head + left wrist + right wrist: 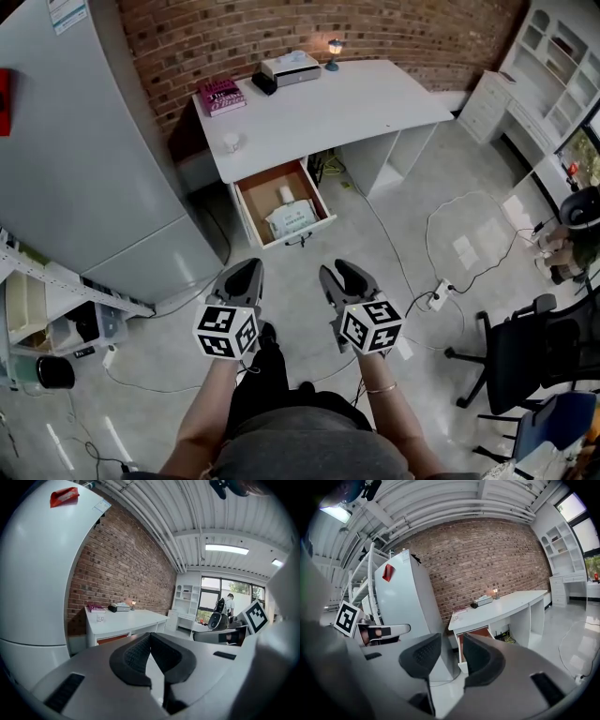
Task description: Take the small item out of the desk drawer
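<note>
The white desk (356, 103) stands against the brick wall, its drawer (246, 208) pulled open. Inside lie a small white cylinder (286, 194) and a white packet (292, 219). Both grippers hover over the floor in front of the drawer, apart from it. My left gripper (249, 270) is shut, its pads meeting with nothing between them (150, 637). To its right, my right gripper (339, 274) is open and its jaws hold nothing (452, 656). In the right gripper view the desk (506, 604) and the open drawer (474, 632) lie straight ahead.
A tall grey cabinet (84, 169) stands left of the desk. On the desktop are a pink book (222, 96), a white box (291, 67), a small lamp (334, 47) and a cup (231, 142). Cables (450, 234), a power strip (439, 295) and a black chair (525, 347) occupy the floor at right.
</note>
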Motion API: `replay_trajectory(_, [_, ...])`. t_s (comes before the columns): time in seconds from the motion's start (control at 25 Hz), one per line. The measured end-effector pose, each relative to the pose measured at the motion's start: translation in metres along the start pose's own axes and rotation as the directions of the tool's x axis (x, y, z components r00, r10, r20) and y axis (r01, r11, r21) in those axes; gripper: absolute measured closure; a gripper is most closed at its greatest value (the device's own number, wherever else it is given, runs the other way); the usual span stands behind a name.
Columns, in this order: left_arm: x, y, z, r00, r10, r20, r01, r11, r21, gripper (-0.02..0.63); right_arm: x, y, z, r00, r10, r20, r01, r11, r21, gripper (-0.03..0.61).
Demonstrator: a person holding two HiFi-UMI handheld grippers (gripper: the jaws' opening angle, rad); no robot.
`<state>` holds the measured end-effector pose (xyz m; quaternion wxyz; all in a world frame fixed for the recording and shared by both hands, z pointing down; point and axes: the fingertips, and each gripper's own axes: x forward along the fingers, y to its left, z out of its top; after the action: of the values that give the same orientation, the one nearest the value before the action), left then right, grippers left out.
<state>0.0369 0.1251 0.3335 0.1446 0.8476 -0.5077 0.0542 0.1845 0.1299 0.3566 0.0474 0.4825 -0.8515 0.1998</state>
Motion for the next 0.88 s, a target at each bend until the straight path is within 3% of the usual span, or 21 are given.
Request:
replay_trajectory(0.52, [0.075,0.103,0.029,0.999,-0.044,-0.02,0.043,0.999,-0.031,0.592,0.12,-0.005,0.027,0.998,-0.053,-0.044,0.053,0.999,0.011,0.407])
replay_trajectory(0.88, [0.093,0.131,0.027,0.998,-0.053,-0.043,0.051,0.998,-0.047,0.592,0.152,-0.009,0.02,0.993,-0.081,-0.087,0.082,0.997,0.012,0.393])
